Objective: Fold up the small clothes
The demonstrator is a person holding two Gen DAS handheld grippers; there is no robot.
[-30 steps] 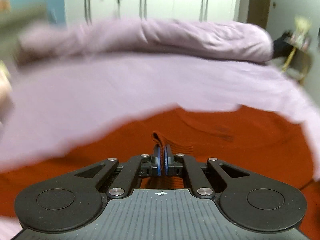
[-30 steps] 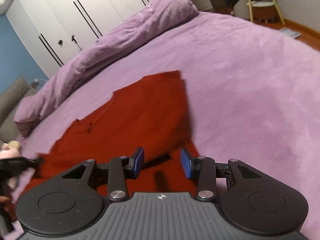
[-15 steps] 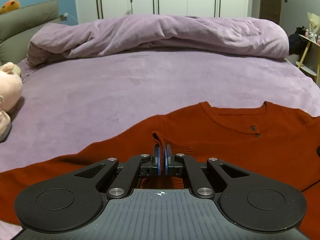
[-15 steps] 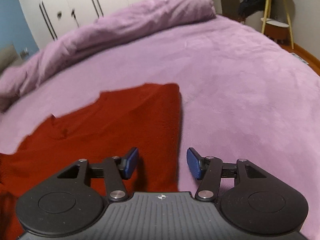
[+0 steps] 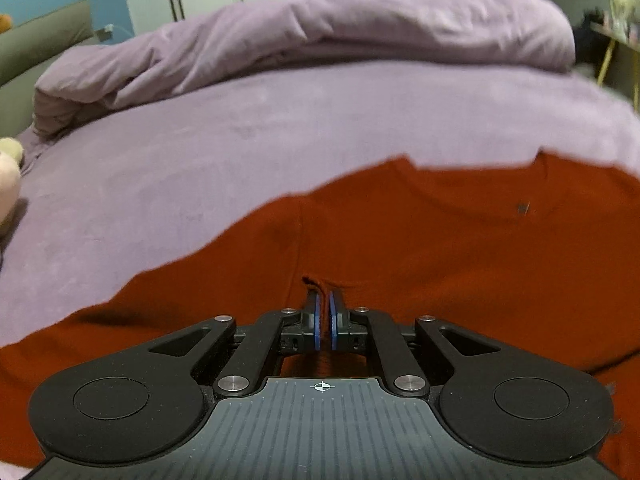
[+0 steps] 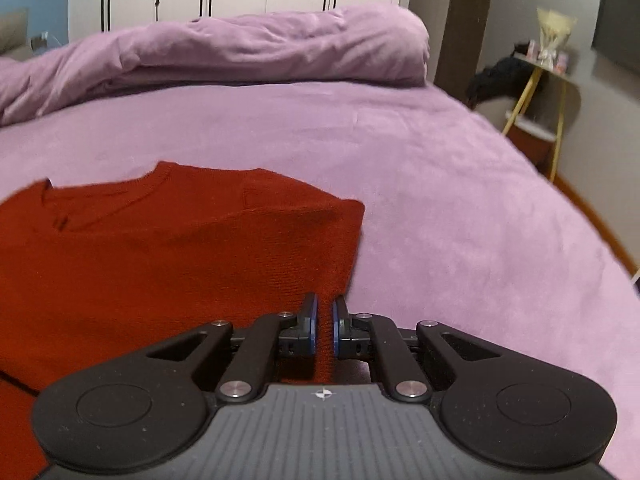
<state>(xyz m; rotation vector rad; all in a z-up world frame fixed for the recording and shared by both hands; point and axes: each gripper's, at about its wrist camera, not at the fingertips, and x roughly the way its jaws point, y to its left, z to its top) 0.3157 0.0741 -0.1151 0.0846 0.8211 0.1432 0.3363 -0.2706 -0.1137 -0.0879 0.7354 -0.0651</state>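
Note:
A small red knit sweater (image 5: 420, 232) lies spread on the purple bed, neckline away from me. My left gripper (image 5: 323, 300) is shut on a pinched fold of the sweater near its left side. In the right wrist view the sweater (image 6: 160, 248) fills the left half, with its right edge folded straight. My right gripper (image 6: 324, 304) is shut on that right edge of the sweater, low against the bed.
The purple bedspread (image 6: 460, 200) stretches to the right and ahead. A rolled purple duvet (image 5: 320, 40) lies along the far side. A plush toy (image 5: 8, 176) sits at the left edge. A yellow-legged side table (image 6: 536, 92) stands right of the bed.
My right gripper has closed from open onto the sweater's right edge. My left gripper stays shut on the fold and has moved further over the sweater.

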